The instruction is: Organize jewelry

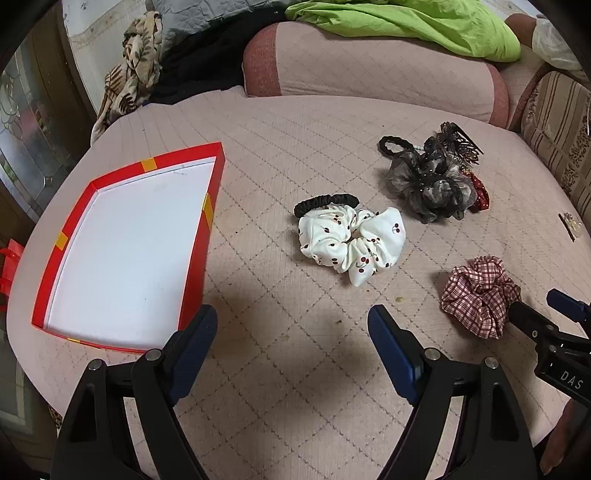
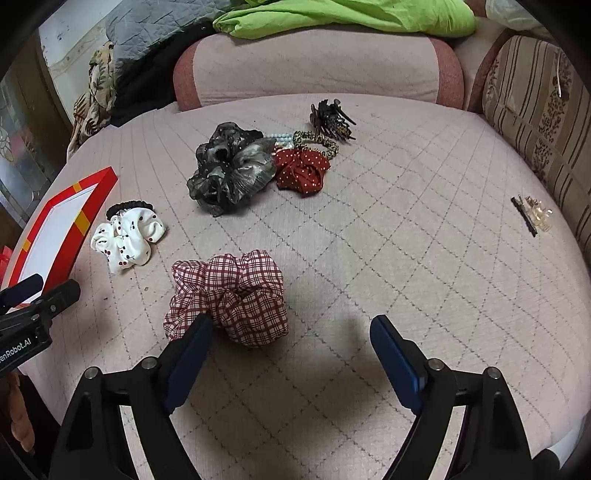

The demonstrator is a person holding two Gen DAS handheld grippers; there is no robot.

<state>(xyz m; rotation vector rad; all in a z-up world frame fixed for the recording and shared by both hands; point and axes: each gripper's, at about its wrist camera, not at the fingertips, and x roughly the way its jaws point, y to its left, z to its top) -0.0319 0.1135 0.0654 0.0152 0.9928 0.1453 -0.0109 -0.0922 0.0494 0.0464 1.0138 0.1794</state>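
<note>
Both tools spread wide, holding nothing. Left tool [image 1: 291, 325] hovers over bare pink quilted bed cover [image 1: 277, 387], with the shallow red cardboard box with white floor and yellow tape patches [image 1: 125, 254] just beside its left finger; box sits flat on the bed. Right tool [image 2: 291, 332] is low over the bed, its left fingertip [image 2: 201, 326] at the near edge of the red-and-white plaid fabric scrunchie [image 2: 236, 295]; contact or not, cannot tell. White cherry-print scrunchie [image 1: 351, 240] lies mid-bed, between box and plaid one, touching a thin black ruched hair tie [image 1: 325, 201] behind it. Farther back, a heap: grey-black sheer scrunchie [image 2: 229, 166], dark red white-dotted scrunchie [image 2: 301, 170] touching its right side, leopard-print hair tie [image 2: 317, 142], pale bead string [image 2: 280, 139] half hidden, dark brown claw clip [image 2: 332, 118] at the rear. Small black comb-like clip with clear pieces [image 2: 532, 214] sits well apart at the right. Green cloth [image 2: 343, 14] on the pink bolster [image 2: 317, 70] behind.
</note>
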